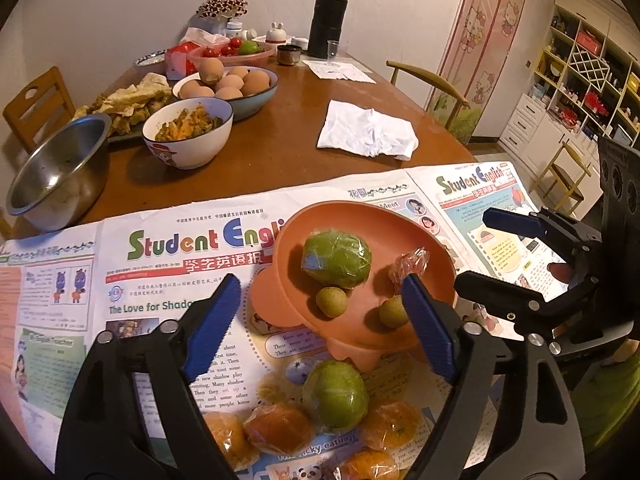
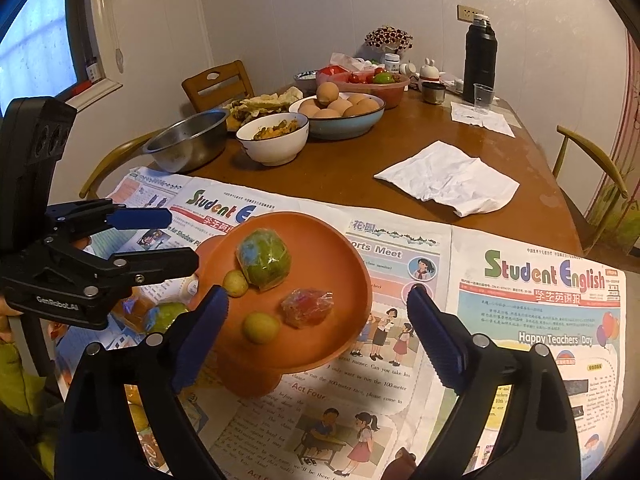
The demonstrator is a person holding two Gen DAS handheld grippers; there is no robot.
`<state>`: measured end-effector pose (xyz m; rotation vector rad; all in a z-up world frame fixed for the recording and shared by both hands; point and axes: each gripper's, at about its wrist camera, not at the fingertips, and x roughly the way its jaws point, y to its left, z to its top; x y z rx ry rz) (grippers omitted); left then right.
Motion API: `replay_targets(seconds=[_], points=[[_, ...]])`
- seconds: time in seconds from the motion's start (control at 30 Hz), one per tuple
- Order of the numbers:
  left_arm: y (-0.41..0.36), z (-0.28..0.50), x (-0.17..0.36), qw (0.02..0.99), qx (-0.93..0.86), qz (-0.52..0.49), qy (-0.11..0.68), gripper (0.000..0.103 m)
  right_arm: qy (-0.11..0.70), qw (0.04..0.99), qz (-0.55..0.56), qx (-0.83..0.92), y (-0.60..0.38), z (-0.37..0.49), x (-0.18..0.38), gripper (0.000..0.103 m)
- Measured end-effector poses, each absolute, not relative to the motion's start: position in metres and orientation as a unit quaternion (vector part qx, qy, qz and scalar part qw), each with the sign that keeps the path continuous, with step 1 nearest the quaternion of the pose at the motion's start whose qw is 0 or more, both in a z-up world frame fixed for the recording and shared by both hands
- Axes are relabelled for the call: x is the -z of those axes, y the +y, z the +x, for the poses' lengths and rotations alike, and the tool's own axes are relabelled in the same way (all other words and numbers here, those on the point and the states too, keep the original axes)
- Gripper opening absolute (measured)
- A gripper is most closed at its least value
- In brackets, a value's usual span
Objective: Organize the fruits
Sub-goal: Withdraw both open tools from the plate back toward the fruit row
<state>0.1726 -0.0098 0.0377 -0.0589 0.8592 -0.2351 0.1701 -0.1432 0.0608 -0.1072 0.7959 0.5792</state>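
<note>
Left wrist view: the left tongs (image 1: 320, 312) are standing apart, gripping nothing, above the orange plate (image 1: 432, 240) on the newspaper-covered desk (image 1: 280, 148). A wrapped green fruit (image 1: 336, 258) is lying in the plate; wrapped oranges (image 1: 278, 428) are lying nearer.

Right wrist view: the right tongs (image 2: 318, 332) are standing apart, empty, with the plate's near part between them.

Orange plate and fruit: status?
Both hand-held grippers open, empty: left, right. Orange plate holds four fruits. Wrapped oranges and green fruit still on newspaper.
</note>
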Motion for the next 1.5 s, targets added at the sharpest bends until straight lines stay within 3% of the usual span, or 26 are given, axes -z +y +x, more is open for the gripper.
replay_targets(seconds=[0.13, 0.3, 1.5], points=[[-0.005, 0.169, -0.043, 0.907, 0.103, -0.029, 0.407, 0.088, 0.379, 0.882, -0.051, -0.276, -0.144, 0.168, -0.063, 0.092], [0.005, 0.165, -0.049, 0.912, 0.092, -0.035, 0.399, 0.093, 0.376, 0.884, -0.048, -0.272, -0.147, 0.166, -0.066, 0.093], [0.036, 0.117, -0.065, 0.926, 0.064, -0.052, 0.369, 0.093, 0.356, 0.886, -0.050, -0.293, -0.140, 0.132, -0.082, 0.097]])
